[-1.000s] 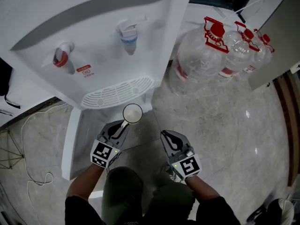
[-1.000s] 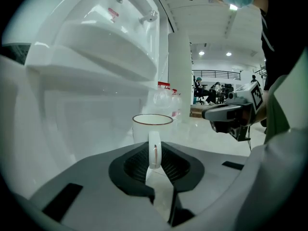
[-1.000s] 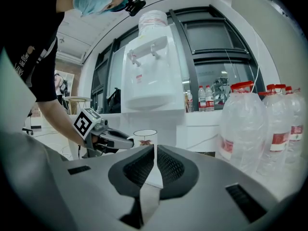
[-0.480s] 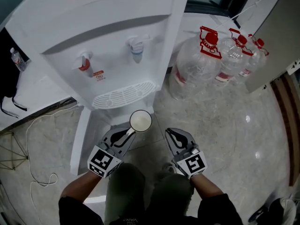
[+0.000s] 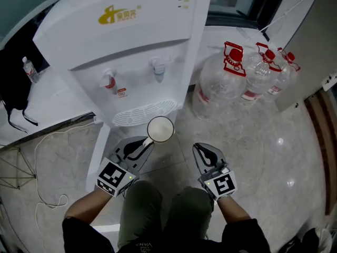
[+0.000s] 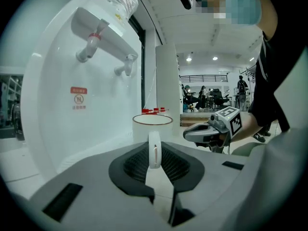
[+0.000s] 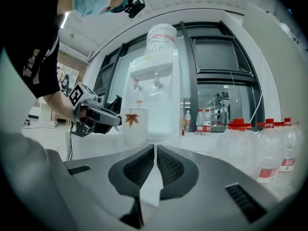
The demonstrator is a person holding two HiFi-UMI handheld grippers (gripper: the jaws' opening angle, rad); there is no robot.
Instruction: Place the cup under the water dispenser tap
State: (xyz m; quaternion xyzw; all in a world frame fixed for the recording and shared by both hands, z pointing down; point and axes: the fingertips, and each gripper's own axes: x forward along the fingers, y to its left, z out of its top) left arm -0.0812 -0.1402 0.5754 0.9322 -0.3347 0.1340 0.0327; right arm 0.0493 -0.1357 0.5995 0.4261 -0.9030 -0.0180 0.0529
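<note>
**Cup held on the near side of the dispenser, not yet under a tap**

Your left claw (image 5: 141,145) is clamped on the handle (image 6: 154,149) of the white cup (image 5: 160,129). The pads pinch the loop, and the cup stands upright beyond the tips with its mouth up. It hangs in the air on the near side of the water dispenser (image 5: 131,41), just in front of the drip grille (image 5: 146,111). It sits lower than both taps, the red tap (image 5: 109,80) to the left and the blue tap (image 5: 159,69) to the right, and is under neither. A red leaf is printed on the side of the cup facing your right claw (image 5: 202,152). That claw is right of the cup and apart from it, its jaws brought together on nothing. At the far right, red-capped water bottles (image 5: 226,80) stand on the floor beside the dispenser.
</note>
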